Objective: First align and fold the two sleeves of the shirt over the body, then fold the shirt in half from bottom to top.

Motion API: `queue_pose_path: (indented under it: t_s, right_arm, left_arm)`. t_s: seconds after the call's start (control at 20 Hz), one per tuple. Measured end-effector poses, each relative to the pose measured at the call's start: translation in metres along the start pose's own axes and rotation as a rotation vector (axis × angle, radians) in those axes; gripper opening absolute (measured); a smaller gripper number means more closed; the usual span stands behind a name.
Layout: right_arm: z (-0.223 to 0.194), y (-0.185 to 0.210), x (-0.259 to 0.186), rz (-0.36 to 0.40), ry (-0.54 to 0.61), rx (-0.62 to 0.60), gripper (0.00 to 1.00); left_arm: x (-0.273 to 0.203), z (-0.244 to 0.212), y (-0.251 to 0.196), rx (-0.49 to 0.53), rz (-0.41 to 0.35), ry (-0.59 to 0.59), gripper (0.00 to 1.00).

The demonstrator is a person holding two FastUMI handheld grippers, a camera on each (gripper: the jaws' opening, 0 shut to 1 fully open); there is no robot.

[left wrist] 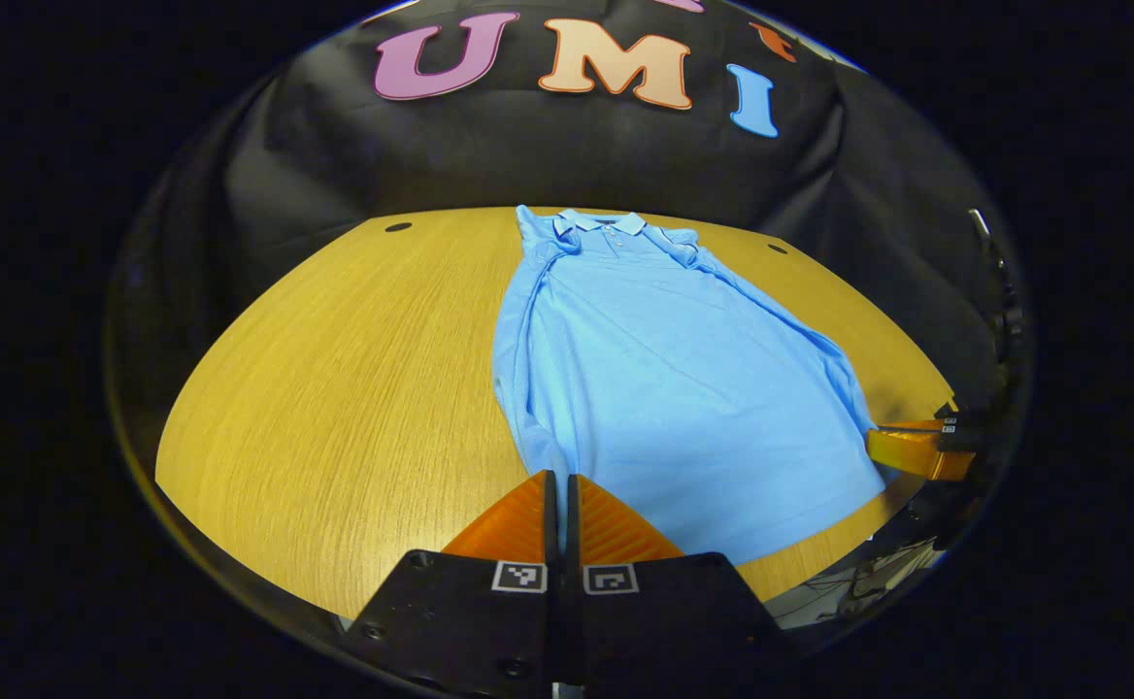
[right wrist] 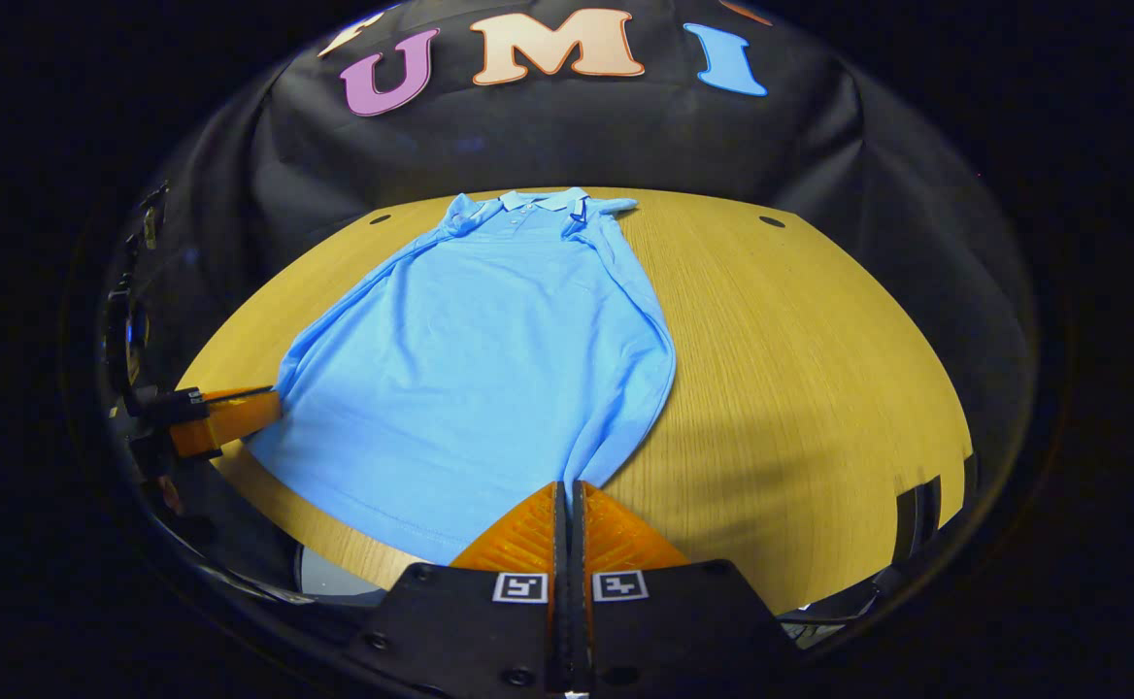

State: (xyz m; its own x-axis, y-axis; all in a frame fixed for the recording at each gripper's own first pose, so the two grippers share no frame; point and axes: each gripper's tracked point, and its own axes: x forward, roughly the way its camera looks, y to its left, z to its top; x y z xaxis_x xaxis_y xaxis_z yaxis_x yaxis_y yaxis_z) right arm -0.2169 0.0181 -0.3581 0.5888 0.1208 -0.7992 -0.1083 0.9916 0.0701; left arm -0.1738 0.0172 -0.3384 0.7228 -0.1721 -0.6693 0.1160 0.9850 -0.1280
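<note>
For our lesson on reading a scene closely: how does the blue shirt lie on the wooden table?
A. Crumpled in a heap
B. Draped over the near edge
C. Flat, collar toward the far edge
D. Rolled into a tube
C: the shirt lies spread flat on the table, its collar at the far edge.

shirt (left wrist: pixel 664 388) near hem corners: hidden behind closed fingers, grip on cloth unclear | sleeves (right wrist: pixel 640 291): folded in, cuffs not discernible | table (right wrist: pixel 819 369) near edge: cut off by gripper bodies | collar buttons: too small to tell
</note>
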Motion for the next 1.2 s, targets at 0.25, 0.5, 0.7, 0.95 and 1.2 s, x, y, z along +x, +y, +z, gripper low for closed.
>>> queue_pose_path:
  t_s: [0.25,0.5,0.7,0.95,1.2]
  right_arm:
    - [0.062,0.009,-0.004,0.044,-0.094,0.055,0.02]
    - [0.125,0.015,0.003,0.056,-0.179,0.073,0.02]
    - [0.166,0.013,0.015,0.055,-0.219,0.100,0.03]
    - [0.218,0.006,0.036,0.043,-0.270,0.120,0.03]
    - [0.278,-0.005,0.067,0.024,-0.333,0.141,0.02]
  left_arm:
    - [-0.002,0.042,0.002,-0.024,-0.029,-0.013,0.00]
    - [0.008,0.100,0.007,-0.087,-0.046,-0.068,0.00]
    - [0.022,0.145,0.018,-0.088,-0.048,-0.114,0.00]
    - [0.049,0.201,0.027,-0.097,-0.056,-0.157,0.00]
    - [0.087,0.252,0.037,-0.089,-0.062,-0.188,0.00]
